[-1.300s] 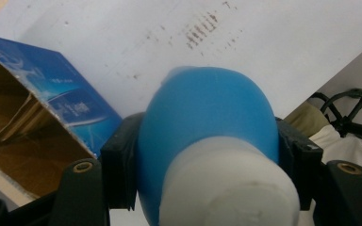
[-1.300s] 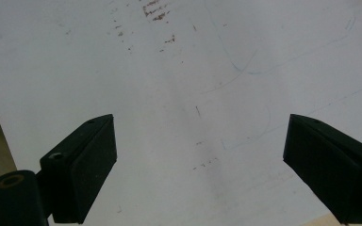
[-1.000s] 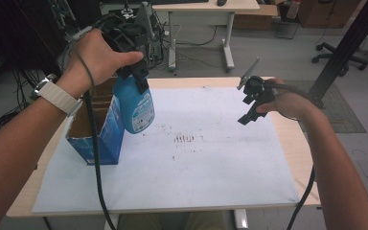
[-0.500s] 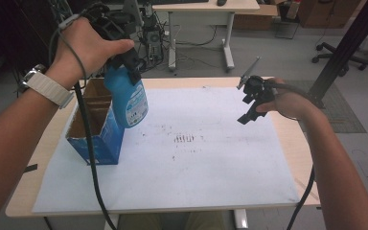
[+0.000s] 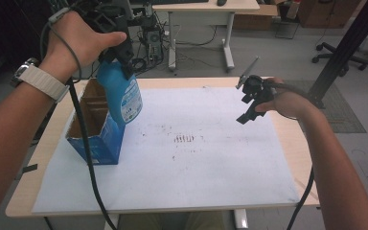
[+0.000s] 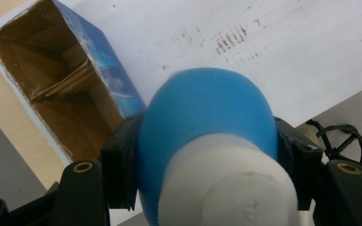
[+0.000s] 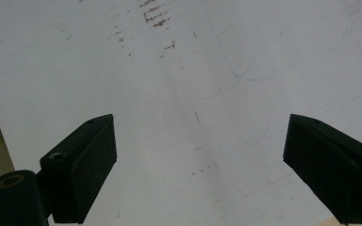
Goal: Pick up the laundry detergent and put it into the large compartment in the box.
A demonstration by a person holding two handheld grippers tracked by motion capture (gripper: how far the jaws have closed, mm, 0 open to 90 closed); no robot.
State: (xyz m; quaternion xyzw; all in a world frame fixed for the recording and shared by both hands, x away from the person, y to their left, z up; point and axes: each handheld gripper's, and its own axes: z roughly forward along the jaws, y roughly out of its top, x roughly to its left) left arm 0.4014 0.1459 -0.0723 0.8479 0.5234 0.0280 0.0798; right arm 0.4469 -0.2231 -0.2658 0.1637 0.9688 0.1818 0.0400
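The left gripper has its jaws clamped on the neck of a blue plastic bottle, just under the white cap. The right gripper, at three o'clock over the white sheet, hangs empty with jaws wide apart. In the last second the bottle has risen clear of the open blue carton at nine o'clock, so the extraction looks done and placing probably follows. The bottle is smooth, rounded at the shoulder, with a printed label.
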